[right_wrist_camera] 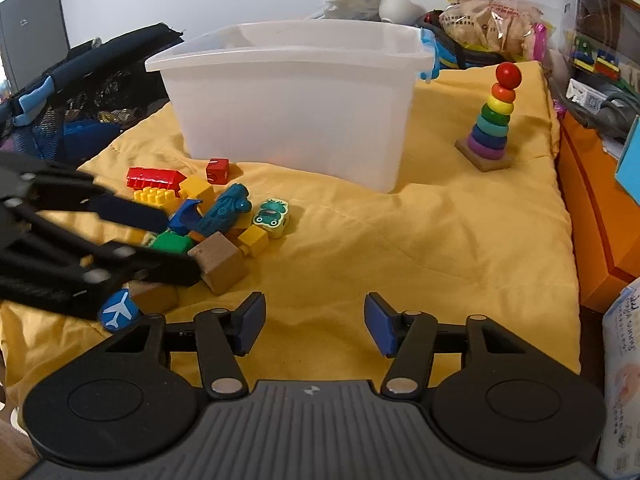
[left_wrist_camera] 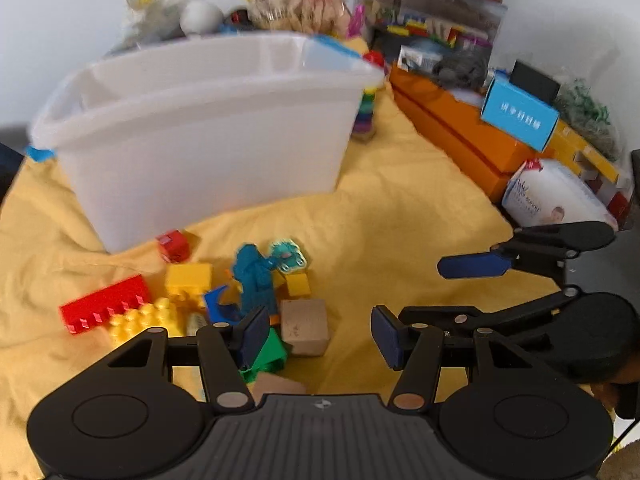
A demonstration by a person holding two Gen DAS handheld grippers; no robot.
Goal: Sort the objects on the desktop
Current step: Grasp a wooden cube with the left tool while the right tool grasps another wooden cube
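Both tongs, left tongs and right tongs, are held wide and empty; the wooden cube is best straddled squarely before being carried to the white bin.

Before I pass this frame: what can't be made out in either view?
- Inside of the white bin: both views, hidden by its frosted walls.
- Blocks under the left gripper: right wrist view, covered by its fingers.
- Blue box lettering: left wrist view, blurred.
- Shelf clutter: left wrist view, blurred.
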